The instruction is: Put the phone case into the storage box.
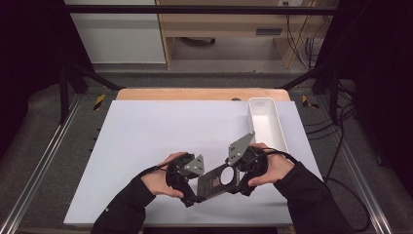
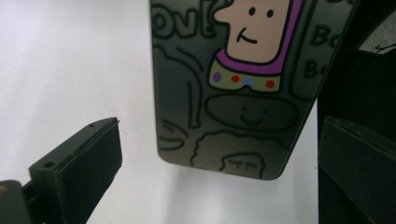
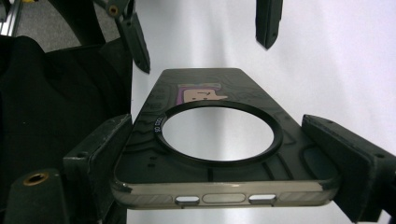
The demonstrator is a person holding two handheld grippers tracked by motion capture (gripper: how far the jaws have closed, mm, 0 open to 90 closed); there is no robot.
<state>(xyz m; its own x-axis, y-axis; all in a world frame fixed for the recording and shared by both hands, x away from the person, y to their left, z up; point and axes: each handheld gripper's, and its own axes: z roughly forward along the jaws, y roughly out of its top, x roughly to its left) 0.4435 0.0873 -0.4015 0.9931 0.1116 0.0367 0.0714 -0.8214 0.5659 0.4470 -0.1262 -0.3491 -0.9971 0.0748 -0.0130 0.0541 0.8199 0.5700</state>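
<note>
together, the right gripper (image 3: 224, 158) clamps the phone case (image 3: 219, 140) by its sides, while the left gripper (image 2: 219, 154) stands wide around its far end.

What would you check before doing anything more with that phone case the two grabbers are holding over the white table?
1. Right gripper has the phone case between its jaws, one on each long edge: ok.
2. Left gripper is open around the case's other end, jaws apart from its sides: ok for closing, not yet gripping.
3. Case lies level between the jaws in the right gripper view: ok.
4. How firm the right grip is: cannot tell.
5. White tray at the table's far right is bare inside where visible: ok.
6. White table surface beneath the case: ok.
</note>
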